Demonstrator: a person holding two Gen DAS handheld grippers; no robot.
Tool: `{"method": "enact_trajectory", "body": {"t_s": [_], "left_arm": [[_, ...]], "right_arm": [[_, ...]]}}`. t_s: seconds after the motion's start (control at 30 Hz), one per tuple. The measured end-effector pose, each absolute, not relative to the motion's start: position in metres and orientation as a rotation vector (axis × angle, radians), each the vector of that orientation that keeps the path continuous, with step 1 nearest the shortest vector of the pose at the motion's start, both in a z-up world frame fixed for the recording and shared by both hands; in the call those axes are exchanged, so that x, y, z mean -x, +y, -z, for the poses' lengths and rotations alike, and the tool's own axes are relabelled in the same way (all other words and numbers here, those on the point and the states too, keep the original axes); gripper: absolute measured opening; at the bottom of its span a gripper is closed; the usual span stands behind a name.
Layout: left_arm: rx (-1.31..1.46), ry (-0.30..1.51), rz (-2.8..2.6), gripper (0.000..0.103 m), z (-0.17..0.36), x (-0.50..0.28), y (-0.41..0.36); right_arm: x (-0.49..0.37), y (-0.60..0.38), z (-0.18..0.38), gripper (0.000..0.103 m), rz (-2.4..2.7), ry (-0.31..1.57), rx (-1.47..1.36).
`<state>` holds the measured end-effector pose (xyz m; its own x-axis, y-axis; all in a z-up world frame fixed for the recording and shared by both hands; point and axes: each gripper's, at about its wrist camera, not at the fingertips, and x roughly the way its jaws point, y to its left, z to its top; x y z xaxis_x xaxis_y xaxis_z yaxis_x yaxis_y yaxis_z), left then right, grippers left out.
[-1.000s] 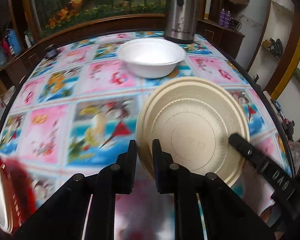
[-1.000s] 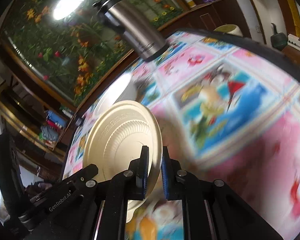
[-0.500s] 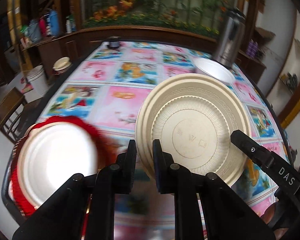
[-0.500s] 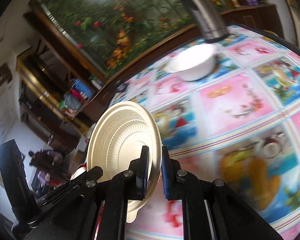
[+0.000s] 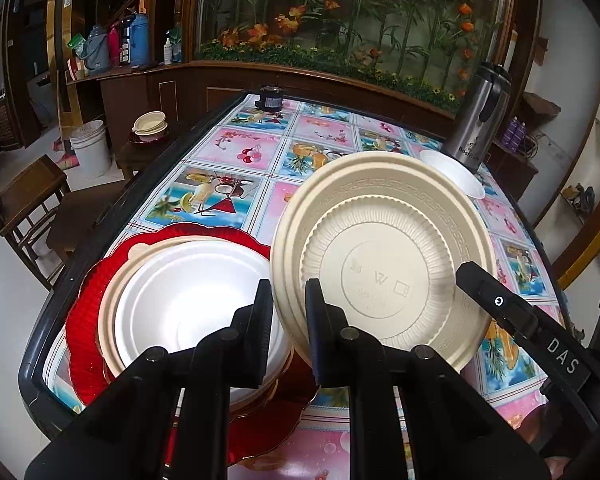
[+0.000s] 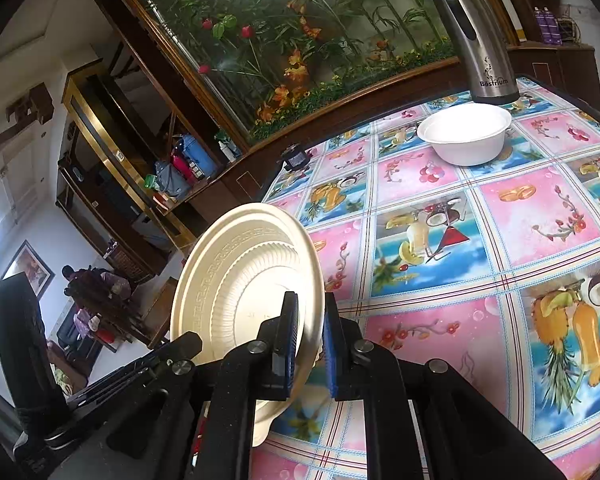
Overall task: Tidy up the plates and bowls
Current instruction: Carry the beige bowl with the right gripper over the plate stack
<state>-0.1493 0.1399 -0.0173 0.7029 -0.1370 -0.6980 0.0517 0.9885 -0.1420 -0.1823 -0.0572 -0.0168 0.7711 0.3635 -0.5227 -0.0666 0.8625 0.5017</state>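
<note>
A cream plate hangs tilted on edge above the flowered table, gripped from two sides. My left gripper is shut on its near left rim. My right gripper is shut on the opposite rim of the cream plate; its black body shows in the left wrist view. Just left of the held plate lies a stack: a red plate with a cream plate and a white dish on it. A white bowl sits far back, also the white bowl behind the plate.
A steel thermos stands behind the white bowl, seen too as the thermos. A small black object rests at the table's far end. The table's dark edge runs close by the stack; a wooden chair and a white bucket stand beyond it.
Both grippers have carried the cream plate leftward across the table. The red plate stack has come fully into view beside it, and the white bowl and thermos have dropped back to the right.
</note>
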Motion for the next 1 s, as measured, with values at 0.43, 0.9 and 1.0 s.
{"method": "enact_trajectory", "body": {"t_s": [0.43, 0.9, 1.0], "left_arm": [[0.132, 0.745, 0.072, 0.014, 0.009, 0.159, 0.162], [0.173, 0.751, 0.029, 0.014, 0.017, 0.162, 0.194], [0.182, 0.754, 0.020, 0.014, 0.019, 0.162, 0.201]], "right_arm": [[0.183, -0.046, 0.008, 0.011, -0.283, 0.646, -0.465], [0.177, -0.014, 0.012, 0.011, -0.330, 0.673, -0.446], [0.175, -0.008, 0.014, 0.012, -0.338, 0.681, -0.443]]}}
